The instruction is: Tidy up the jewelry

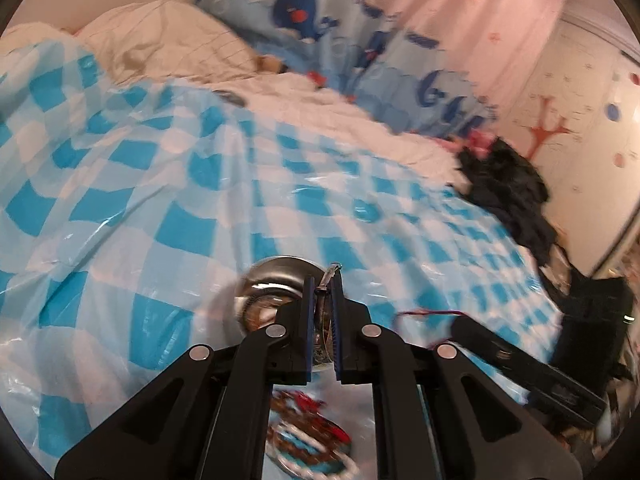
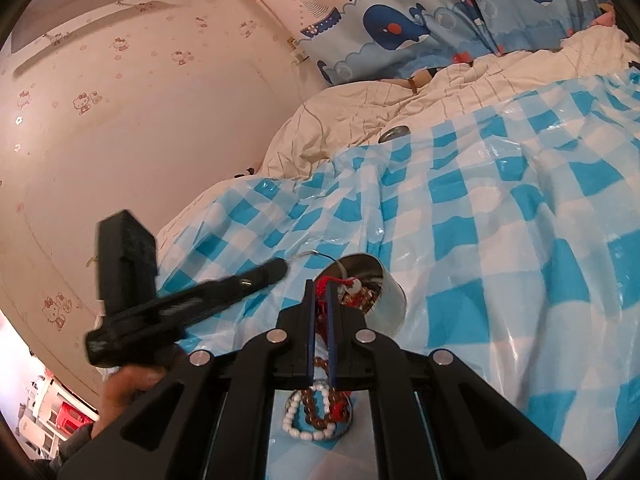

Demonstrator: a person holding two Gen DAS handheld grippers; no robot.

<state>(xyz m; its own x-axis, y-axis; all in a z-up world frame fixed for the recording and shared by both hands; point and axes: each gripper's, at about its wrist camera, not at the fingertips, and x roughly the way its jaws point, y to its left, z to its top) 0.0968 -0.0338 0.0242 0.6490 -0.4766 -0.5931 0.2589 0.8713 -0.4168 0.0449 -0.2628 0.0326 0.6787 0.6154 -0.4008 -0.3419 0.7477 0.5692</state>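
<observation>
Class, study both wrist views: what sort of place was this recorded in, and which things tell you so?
Most likely a child's bedroom: the work happens on a bed with a rumpled cream duvet, beside a whale-print curtain and cartoon-cat wallpaper.

Warm, pinkish indoor light; both fisheye views bend strongly toward dark circular edges. The left wrist view is motion-blurred throughout, the right sharper. White glare streaks the glossy checkered sheet at centre right

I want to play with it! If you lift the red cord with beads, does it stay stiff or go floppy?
Probably floppy: the red tasselled bead cord droops from the right gripper in a loose loop. Its beads look smooth, so it may slip, and it may swing.
</observation>
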